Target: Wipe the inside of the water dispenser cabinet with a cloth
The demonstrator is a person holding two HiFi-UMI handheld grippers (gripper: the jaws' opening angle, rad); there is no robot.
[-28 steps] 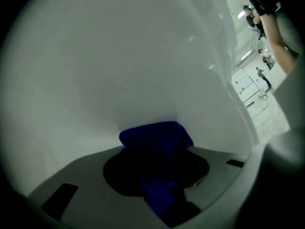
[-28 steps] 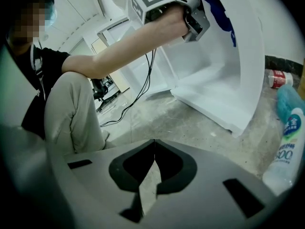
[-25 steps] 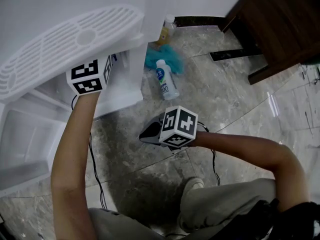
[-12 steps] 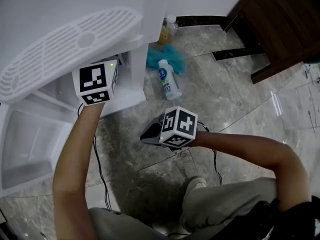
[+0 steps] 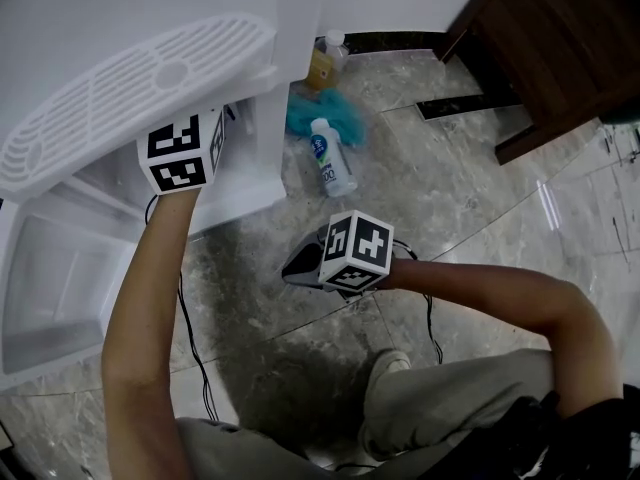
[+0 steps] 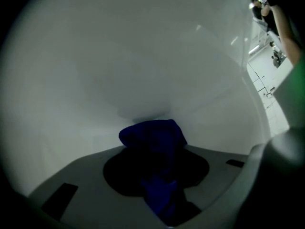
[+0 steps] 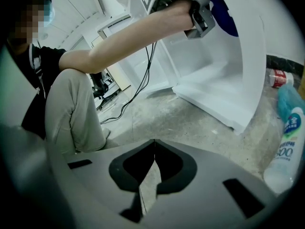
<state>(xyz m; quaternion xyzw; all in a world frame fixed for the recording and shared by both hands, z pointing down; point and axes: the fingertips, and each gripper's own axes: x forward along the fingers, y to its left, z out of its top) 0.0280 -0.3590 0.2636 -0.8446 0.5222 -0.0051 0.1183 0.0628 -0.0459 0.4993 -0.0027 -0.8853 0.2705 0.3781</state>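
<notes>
The white water dispenser cabinet (image 5: 262, 173) stands open on the floor, and its pale inner wall (image 6: 143, 56) fills the left gripper view. My left gripper (image 6: 159, 185) reaches into it and is shut on a dark blue cloth (image 6: 153, 140), whose bunched end lies against that wall. In the head view only the left gripper's marker cube (image 5: 183, 153) shows at the cabinet mouth. The right gripper view shows the blue cloth (image 7: 224, 18) beyond the left hand. My right gripper (image 5: 300, 265) hangs over the stone floor, shut and empty, with its tips (image 7: 153, 144) touching.
A white bottle (image 5: 332, 158) lies on the floor beside a teal bundle (image 5: 325, 113) and an amber bottle (image 5: 322, 66). Dark wooden furniture (image 5: 560, 48) stands at the back right. The cabinet's open door (image 5: 60, 268) is on the left. A black cable (image 5: 195, 358) trails near my knees.
The left gripper's cube shifted slightly down and right, then came back to where it was, still holding the cloth. The right gripper has not moved.
</notes>
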